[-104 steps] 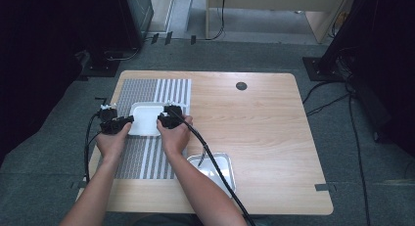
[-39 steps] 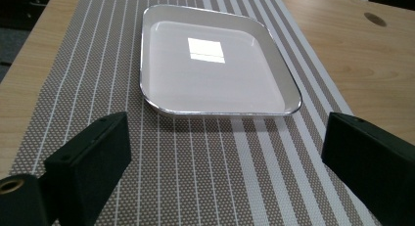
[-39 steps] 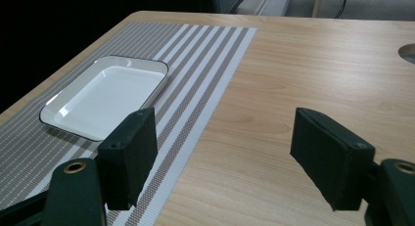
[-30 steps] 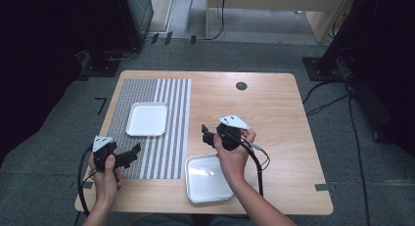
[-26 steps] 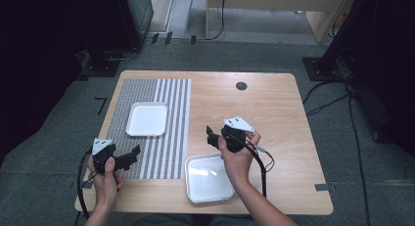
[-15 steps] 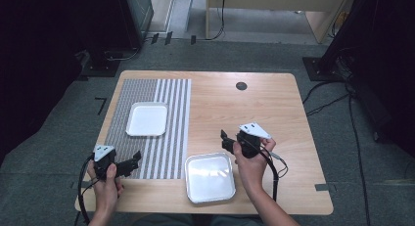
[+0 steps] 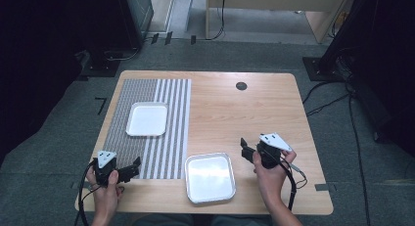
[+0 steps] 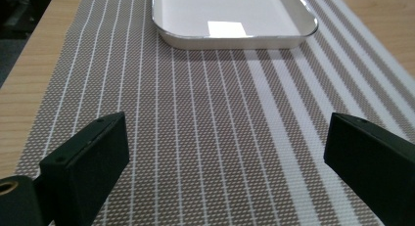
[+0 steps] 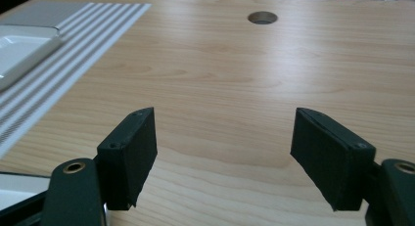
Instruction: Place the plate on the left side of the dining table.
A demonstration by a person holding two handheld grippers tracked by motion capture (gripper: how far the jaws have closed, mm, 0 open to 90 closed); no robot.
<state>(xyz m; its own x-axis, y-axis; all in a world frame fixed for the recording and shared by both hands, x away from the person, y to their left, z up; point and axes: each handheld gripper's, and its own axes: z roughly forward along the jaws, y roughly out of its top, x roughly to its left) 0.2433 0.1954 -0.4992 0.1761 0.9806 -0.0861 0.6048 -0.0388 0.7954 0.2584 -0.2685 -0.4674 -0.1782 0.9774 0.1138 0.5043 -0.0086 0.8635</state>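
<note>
Resting apart over the near half of the table (image 7: 274, 103), both grippers are empty, and the work looks to stand between steps: one white tray (image 7: 147, 119) lies on the striped placemat (image 7: 169, 152) toward the far left corner, set square within the mat's darker part, while a second tray (image 7: 210, 177) sits on bare wood close to the near edge, just right of the mat's near right corner. My reading is that the far tray is already placed and the near tray is either the next thing to set or has just been laid down; the pictures do not settle which.

The left gripper (image 7: 134, 168) hovers at the near left corner, over the mat's near edge, its jaws spread wide with nothing between them; in the left gripper view the placed tray (image 8: 230, 18) lies straight ahead, well beyond the fingers (image 8: 88, 162). The right gripper (image 7: 245, 148) hangs just right of the near tray, pointing toward the table's middle, jaws likewise wide and holding nothing; in the right gripper view bare wood lies between the fingers (image 9: 129, 147), and a round cable hole (image 9: 263, 17) shows near the far edge.

If the near tray is to move, the next move calls for turning the right gripper back toward its right rim, lowering one jaw inside the lip and one outside, and closing firmly, since the rim is thin and shallow.
</note>
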